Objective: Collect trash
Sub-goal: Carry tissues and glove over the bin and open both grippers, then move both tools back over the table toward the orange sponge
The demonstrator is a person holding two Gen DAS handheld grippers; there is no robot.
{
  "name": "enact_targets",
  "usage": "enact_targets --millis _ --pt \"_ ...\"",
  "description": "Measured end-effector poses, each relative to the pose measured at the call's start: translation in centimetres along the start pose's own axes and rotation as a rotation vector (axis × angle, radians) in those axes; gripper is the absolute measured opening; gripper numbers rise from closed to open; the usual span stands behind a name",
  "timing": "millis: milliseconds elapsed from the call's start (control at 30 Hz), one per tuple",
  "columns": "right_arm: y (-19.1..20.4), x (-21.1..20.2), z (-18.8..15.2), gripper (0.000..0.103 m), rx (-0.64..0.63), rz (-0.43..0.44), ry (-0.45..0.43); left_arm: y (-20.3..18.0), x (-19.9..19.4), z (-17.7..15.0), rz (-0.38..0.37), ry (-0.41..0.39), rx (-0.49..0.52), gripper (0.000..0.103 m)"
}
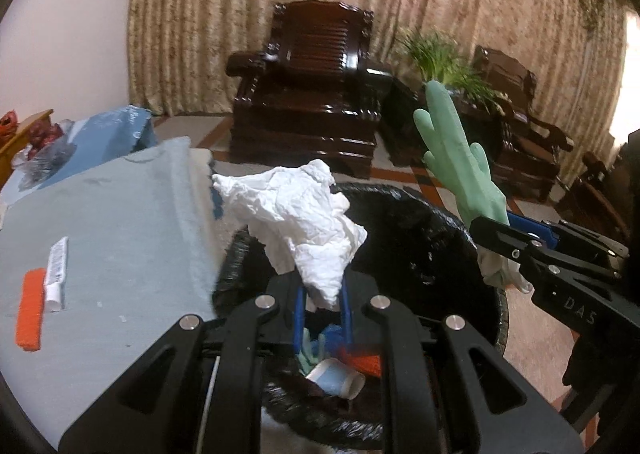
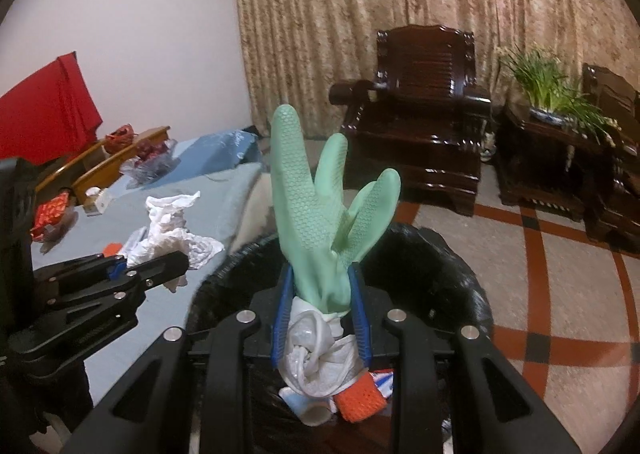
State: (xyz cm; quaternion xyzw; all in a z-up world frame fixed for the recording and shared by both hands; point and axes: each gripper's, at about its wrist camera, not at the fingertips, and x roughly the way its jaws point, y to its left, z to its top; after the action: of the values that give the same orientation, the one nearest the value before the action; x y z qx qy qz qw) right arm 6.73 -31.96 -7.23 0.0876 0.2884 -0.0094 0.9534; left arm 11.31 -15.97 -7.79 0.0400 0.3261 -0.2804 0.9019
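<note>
Only legible txt: "DAS" in pale caps on the black side plate of the right gripper (image 1: 516,238), seen in left wrist view, just right of the black-lined trash bin (image 1: 420,205). White tube (image 1: 56,274) on the table, left of the bin, has small print along it, too blurred to read. Paper cup (image 1: 336,376) inside the bin: blue patch, no readable wording. Right wrist view: nothing legible
</note>
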Motion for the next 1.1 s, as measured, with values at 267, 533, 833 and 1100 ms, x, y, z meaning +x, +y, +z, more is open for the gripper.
enact_targets --millis 267,533,833,1100 --pt "-2.1 2.0 -1.1 0.041 0.016 -0.044 0.052 -0.9 3.5 0.1 -0.058 0.057 0.014 0.044" --pt "-2.9 0.7 -1.5 0.095 0.045 -0.096 0.002 1.3 2.0 0.2 -0.021 0.021 -0.012 0.074" --pt "0.0 0.0 -0.2 0.097 0.049 -0.022 -0.040 6.8 -3.1 -0.4 0.131 -0.046 -0.069 0.089" --pt "6.7 2.2 1.5 0.097 -0.016 0.089 -0.049 13.9 -8.0 -1.5 0.300 -0.098 -0.138 0.090"
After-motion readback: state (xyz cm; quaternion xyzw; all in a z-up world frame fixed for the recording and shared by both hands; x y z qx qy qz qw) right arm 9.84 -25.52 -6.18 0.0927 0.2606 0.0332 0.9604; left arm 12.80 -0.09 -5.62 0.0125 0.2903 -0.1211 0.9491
